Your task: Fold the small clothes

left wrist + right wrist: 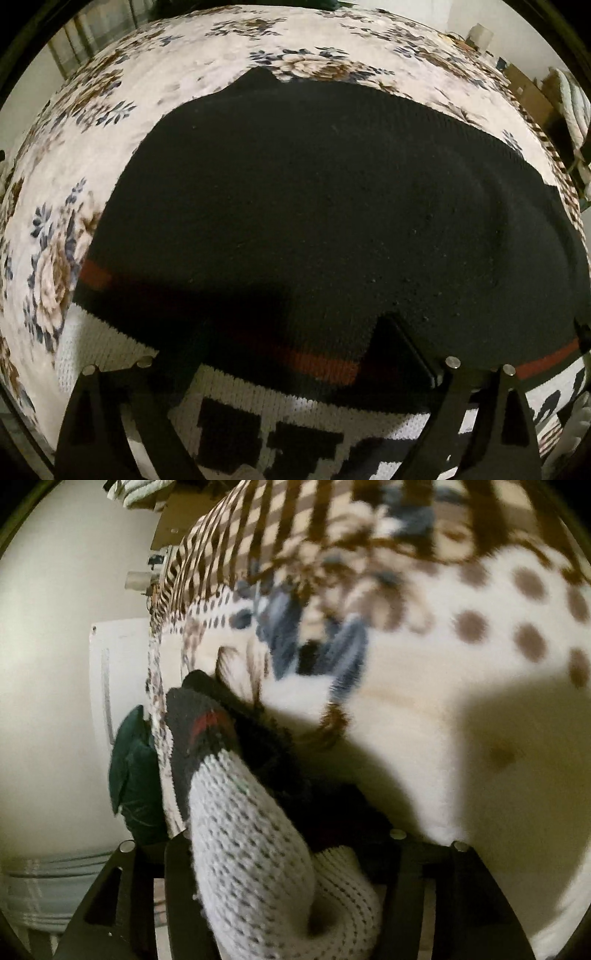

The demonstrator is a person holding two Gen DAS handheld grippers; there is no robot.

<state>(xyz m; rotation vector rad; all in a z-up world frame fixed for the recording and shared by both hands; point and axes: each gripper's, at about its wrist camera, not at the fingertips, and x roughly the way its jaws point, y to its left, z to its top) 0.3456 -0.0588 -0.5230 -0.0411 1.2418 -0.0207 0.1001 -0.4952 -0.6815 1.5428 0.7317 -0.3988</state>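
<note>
A knitted sweater (314,206), black with a red stripe and a white patterned band, lies spread on a floral blanket (192,59). My left gripper (295,373) hovers just over its white band; the jaws stand wide apart with nothing between them. In the right wrist view a bunched fold of the same sweater (255,849), white knit with a black and red end, sits between the fingers of my right gripper (280,878), which is shut on it. That view is tilted and blurred.
The blanket covers a bed; its checked border (236,528) runs along the edge. Beyond the edge are a pale wall (55,664), a dark green object (133,771) and cardboard boxes (532,92) at the far right.
</note>
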